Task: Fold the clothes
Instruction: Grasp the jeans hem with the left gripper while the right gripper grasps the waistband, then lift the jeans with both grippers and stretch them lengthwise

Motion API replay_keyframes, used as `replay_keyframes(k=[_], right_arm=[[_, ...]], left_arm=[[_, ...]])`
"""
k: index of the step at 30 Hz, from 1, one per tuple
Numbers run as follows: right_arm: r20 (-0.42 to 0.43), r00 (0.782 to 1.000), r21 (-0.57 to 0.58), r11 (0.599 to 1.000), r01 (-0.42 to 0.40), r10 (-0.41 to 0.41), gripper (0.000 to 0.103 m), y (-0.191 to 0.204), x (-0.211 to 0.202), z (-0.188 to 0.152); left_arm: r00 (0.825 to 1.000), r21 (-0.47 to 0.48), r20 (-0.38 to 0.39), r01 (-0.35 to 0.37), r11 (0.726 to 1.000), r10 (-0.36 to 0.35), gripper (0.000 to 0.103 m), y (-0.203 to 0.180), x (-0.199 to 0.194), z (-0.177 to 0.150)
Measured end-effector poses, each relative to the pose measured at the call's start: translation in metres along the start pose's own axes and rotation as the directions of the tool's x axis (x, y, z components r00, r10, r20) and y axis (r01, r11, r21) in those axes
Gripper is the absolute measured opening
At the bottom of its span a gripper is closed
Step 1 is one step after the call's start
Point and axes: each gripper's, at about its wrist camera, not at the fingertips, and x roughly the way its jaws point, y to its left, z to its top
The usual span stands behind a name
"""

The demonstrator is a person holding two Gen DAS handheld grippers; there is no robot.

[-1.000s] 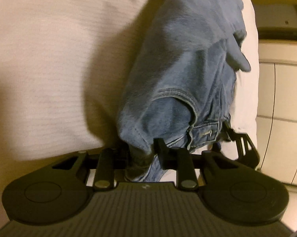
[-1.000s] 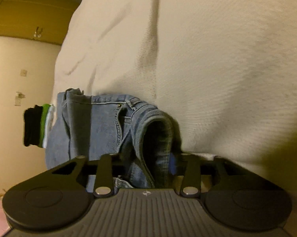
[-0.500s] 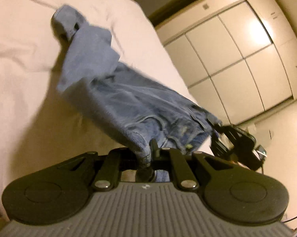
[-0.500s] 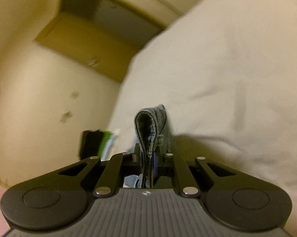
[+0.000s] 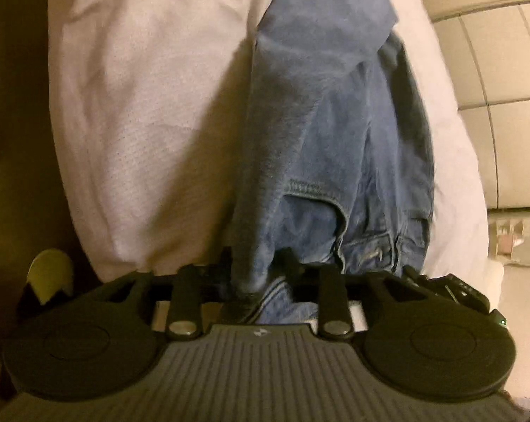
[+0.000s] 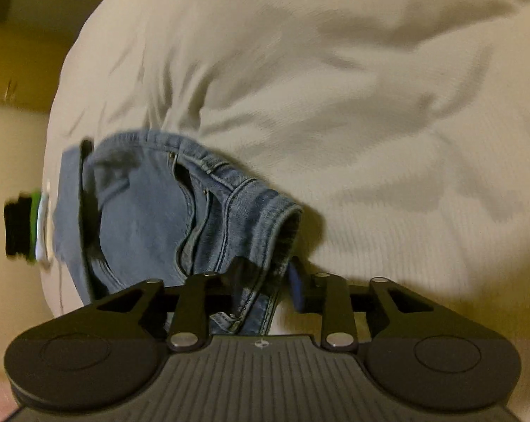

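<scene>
A pair of blue jeans [image 5: 328, 133] lies lengthwise on a white bedspread [image 5: 142, 105], legs stretching away. My left gripper [image 5: 256, 263] is shut on a bunched fold of denim near the waistband. In the right wrist view the same jeans [image 6: 152, 211] show their waistband and front pocket, and my right gripper [image 6: 265, 270] is shut on the thick waistband edge. The other gripper's black body [image 5: 455, 288] peeks in at the lower right of the left wrist view. Both hold the waist end just above the bed.
A small stack of folded clothes [image 6: 25, 225], black, green and white, sits at the bed's far left edge. White cupboard doors [image 5: 500, 98] stand to the right of the bed. The bedspread [image 6: 370, 123] is wrinkled and wide beyond the jeans.
Both grippers swung up half a second ago, lifting the waistband and showing the room, then came back down. The jeans now lie stretched along the bed again, still held by both.
</scene>
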Motion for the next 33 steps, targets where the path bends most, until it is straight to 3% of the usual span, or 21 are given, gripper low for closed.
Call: replay_keyframes(k=[4,8,15,17,18,19,24,27,30,32,33], right_arm=[[-0.039,0.996,-0.027,0.996,-0.085,0.084,0.05,-0.005,0.012,0.009],[-0.052,0.99,-0.025,0.991,-0.133,0.132,0.052,-0.014,0.005,0.014],[-0.117,0.969,-0.084,0.97,-0.23,0.219,0.054,0.002,0.038,0.031],[-0.138,0.968,-0.103,0.969,-0.224,0.209,0.028,0.009,0.042,0.029],[-0.15,0.967,-0.104,0.969,-0.223,0.206,0.019,0.012,0.04,0.028],[-0.153,0.966,-0.104,0.969,-0.224,0.207,0.018,0.014,0.034,0.028],[-0.162,0.918,-0.118,0.916,-0.382,0.362,0.016,0.059,-0.033,0.034],[-0.146,0.874,-0.15,0.863,-0.483,0.464,0.015,0.093,-0.091,0.043],[-0.13,0.831,-0.175,0.812,-0.557,0.541,0.015,0.119,-0.152,0.053],[-0.109,0.825,-0.152,0.811,-0.565,0.555,0.015,0.124,-0.183,0.061],[-0.104,0.832,-0.111,0.825,-0.554,0.545,0.015,0.126,-0.187,0.065]], left_arm=[[0.996,-0.067,0.084,0.009,0.998,-0.004,0.036,0.008,0.006,-0.012],[0.989,-0.113,0.149,0.007,0.994,0.01,0.037,0.0,0.003,-0.02],[0.98,-0.129,0.191,-0.025,0.991,0.05,0.039,-0.004,0.01,-0.027],[0.98,-0.121,0.191,-0.034,0.992,0.056,0.034,-0.006,0.007,-0.029],[0.981,-0.116,0.188,-0.028,0.993,0.05,0.019,-0.007,0.005,-0.03],[0.982,-0.108,0.182,-0.023,0.994,0.042,0.006,-0.011,0.002,-0.029],[0.979,0.018,0.194,0.059,0.998,-0.061,0.004,-0.056,-0.044,-0.028],[0.957,0.123,0.231,0.152,0.981,-0.177,0.004,-0.095,-0.091,-0.032],[0.929,0.225,0.23,0.239,0.945,-0.29,0.004,-0.128,-0.142,-0.045],[0.924,0.247,0.213,0.262,0.933,-0.316,0.004,-0.14,-0.164,-0.055],[0.928,0.224,0.198,0.27,0.936,-0.315,0.004,-0.14,-0.168,-0.057]])
